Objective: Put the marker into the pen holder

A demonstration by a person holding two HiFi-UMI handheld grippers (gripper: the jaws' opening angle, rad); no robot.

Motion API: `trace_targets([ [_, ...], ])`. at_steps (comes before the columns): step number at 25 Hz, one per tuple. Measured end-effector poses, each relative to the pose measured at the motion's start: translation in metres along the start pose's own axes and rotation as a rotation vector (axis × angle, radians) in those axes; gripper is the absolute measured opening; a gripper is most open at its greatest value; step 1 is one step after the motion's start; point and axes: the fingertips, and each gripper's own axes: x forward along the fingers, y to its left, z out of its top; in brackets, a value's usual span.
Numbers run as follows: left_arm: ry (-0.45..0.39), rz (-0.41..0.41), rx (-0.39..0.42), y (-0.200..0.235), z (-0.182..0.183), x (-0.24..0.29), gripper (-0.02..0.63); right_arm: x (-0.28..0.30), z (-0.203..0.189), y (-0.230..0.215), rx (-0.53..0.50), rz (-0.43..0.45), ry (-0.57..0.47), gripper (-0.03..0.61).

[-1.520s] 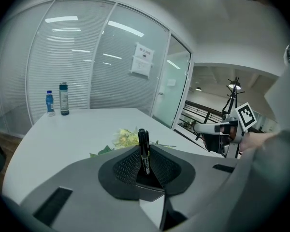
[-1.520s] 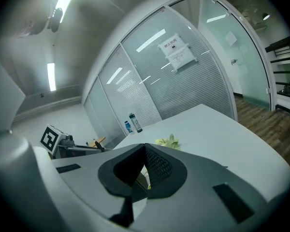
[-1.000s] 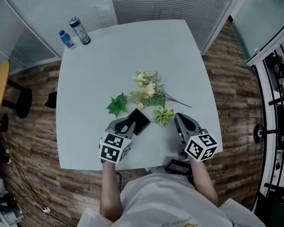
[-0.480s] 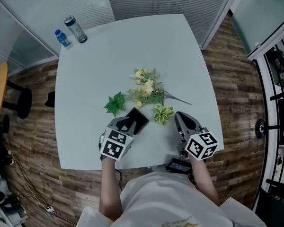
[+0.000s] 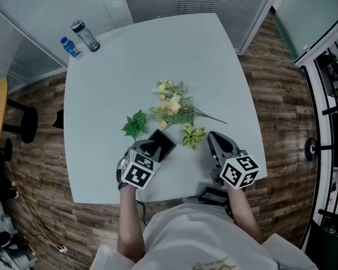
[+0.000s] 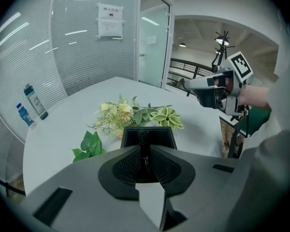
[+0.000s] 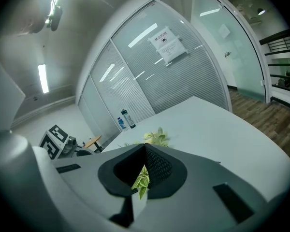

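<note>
Pinching a black marker [image 6: 143, 138], the left gripper [image 5: 151, 148] jaws sit at a black pen holder [image 6: 160, 135]. The right gripper [image 7: 145, 148] jaws are pressed together, empty, above the worktop [image 5: 112, 83].

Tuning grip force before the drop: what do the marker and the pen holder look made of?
Marker: slim black barrel with a dull sheen, likely plastic, though it is too dark to be sure.
Pen holder: square, with thin straight walls, matte black, no shine or weave visible. Probably plastic; painted metal cannot be excluded.
</note>
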Motion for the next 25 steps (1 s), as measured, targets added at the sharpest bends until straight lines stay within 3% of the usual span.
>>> trace_targets([
  [13,0.153,-0.047,0.112,-0.009,0.000,0.019,0.061,-0.005,0.000,-0.021,0.023,-0.030,-0.006,0.015],
  [25,0.176,-0.050,0.161,-0.014,0.005,0.028,0.063,-0.012,0.002,-0.034,0.035,-0.050,-0.018,0.015],
])
